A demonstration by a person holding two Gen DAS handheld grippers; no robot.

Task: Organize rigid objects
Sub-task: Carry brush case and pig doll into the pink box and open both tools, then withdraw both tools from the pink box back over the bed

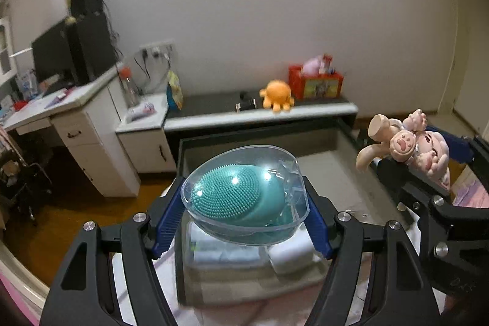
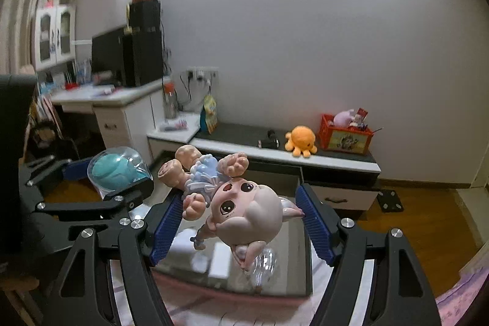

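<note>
between the blue ribbed pads of the left gripper (image 1: 243,197) a clear plastic case (image 1: 244,194) is clamped, the jaws held roughly two-thirds apart by its width. inside the case a teal silicone brush (image 1: 235,191) with a field of small nubs is seen, lying on its side. the right gripper (image 2: 237,219) is closed in the same way on a pink doll (image 2: 232,197), its jaws also spread fairly wide; the doll is held upside down, with the big-eyed head low and toward the camera and the feet tipped up and away. a pale blue dress is worn by the doll. in the left wrist view the doll (image 1: 412,148) is seen at the right edge, just beside the case but apart from it; in the right wrist view the case (image 2: 119,170) appears at the left.

under both loads an open dark-rimmed drawer (image 1: 305,139) is seen, with folded white cloths (image 1: 275,252) laid in its near part. beyond the drawer a low cabinet (image 2: 321,161) is set against the white wall, and on it an orange octopus plush (image 2: 301,141) and a red crate (image 2: 345,136) of toys are placed. further left a white desk (image 1: 76,100) with a black monitor (image 1: 52,54) is seen.
</note>
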